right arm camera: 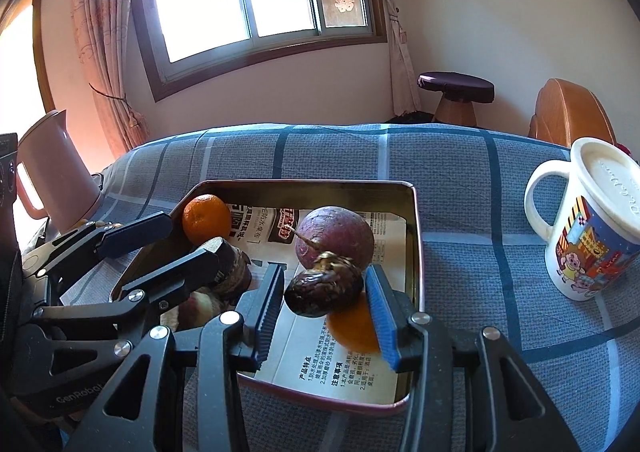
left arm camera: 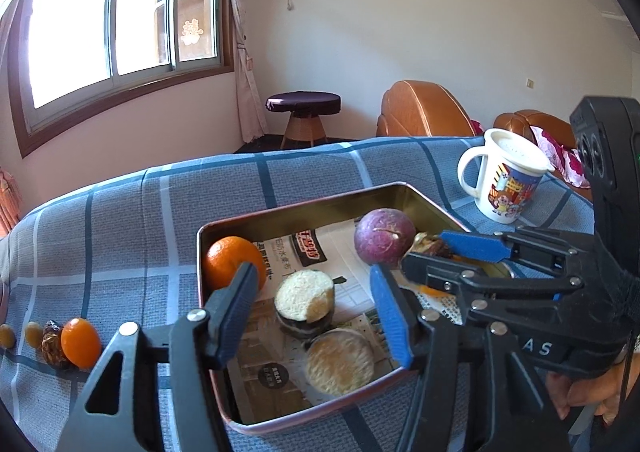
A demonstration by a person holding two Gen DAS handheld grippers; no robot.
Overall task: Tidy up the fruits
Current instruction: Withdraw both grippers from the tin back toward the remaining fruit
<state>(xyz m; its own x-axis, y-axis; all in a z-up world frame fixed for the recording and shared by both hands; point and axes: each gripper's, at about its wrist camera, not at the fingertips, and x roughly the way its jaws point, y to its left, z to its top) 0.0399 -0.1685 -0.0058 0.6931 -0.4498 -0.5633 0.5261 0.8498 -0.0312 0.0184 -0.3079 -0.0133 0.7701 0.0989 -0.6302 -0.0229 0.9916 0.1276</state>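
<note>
A metal tray [left arm camera: 304,207] lined with printed paper holds an orange [left arm camera: 228,260], a purple passion fruit [left arm camera: 382,236] and two cut eggplant slices [left arm camera: 306,298]. My left gripper [left arm camera: 312,272] is open, and its fingers straddle the farther slice without pressing on it. In the right wrist view my right gripper [right arm camera: 324,292] stands over the tray [right arm camera: 296,183], open. A dark wrinkled fruit [right arm camera: 324,288] sits between its pads with thin gaps and rests on a small orange kumquat [right arm camera: 352,328]. The passion fruit [right arm camera: 336,238] lies just behind.
A lidded cartoon mug [right arm camera: 588,219] stands right of the tray on the blue checked cloth [right arm camera: 480,171]. A pink kettle [right arm camera: 56,179] stands at the left. Loose on the cloth left of the tray lie a kumquat [left arm camera: 80,342], a dark wrinkled fruit [left arm camera: 52,344] and two small yellow fruits [left arm camera: 34,334].
</note>
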